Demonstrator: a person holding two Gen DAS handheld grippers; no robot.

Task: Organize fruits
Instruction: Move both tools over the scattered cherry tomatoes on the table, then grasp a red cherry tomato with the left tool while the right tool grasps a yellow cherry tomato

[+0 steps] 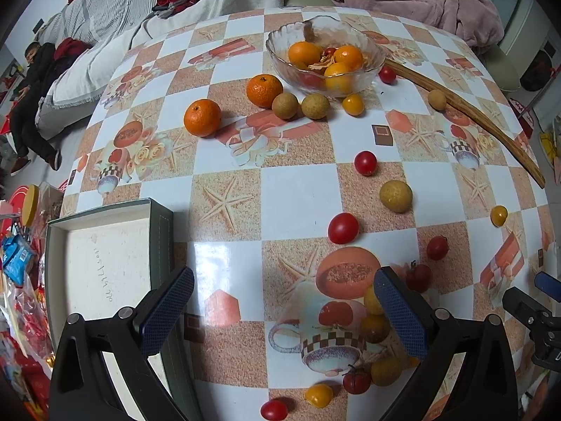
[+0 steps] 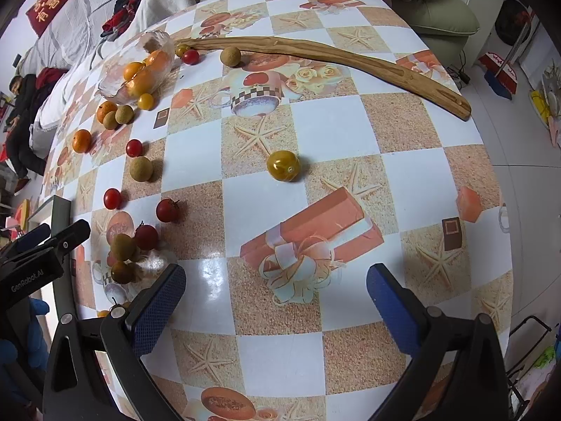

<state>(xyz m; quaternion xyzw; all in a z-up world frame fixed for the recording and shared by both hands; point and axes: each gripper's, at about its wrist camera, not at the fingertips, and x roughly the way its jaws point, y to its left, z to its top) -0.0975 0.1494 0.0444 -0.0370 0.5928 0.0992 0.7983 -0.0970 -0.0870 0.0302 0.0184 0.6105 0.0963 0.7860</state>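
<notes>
A glass bowl [image 1: 371,65] at the far side of the table holds oranges [image 1: 304,52] and peel. Two oranges [image 1: 202,118] lie loose on the cloth, with brown longans [image 1: 285,105] and red [image 1: 365,162] and yellow [image 1: 352,104] cherry tomatoes scattered around. My left gripper [image 1: 284,312] hovers open over the near table with nothing between its fingers. In the right wrist view my right gripper [image 2: 277,310] is open and empty too; a yellow tomato [image 2: 283,165] lies ahead of it, and the bowl [image 2: 115,93] sits far left.
An open shallow box [image 1: 105,263] sits at the table's near left edge. A long curved wooden stick [image 2: 315,52] lies across the far right. A sofa with blankets stands behind the table, and a person sits at far left. Snack packets crowd the left floor.
</notes>
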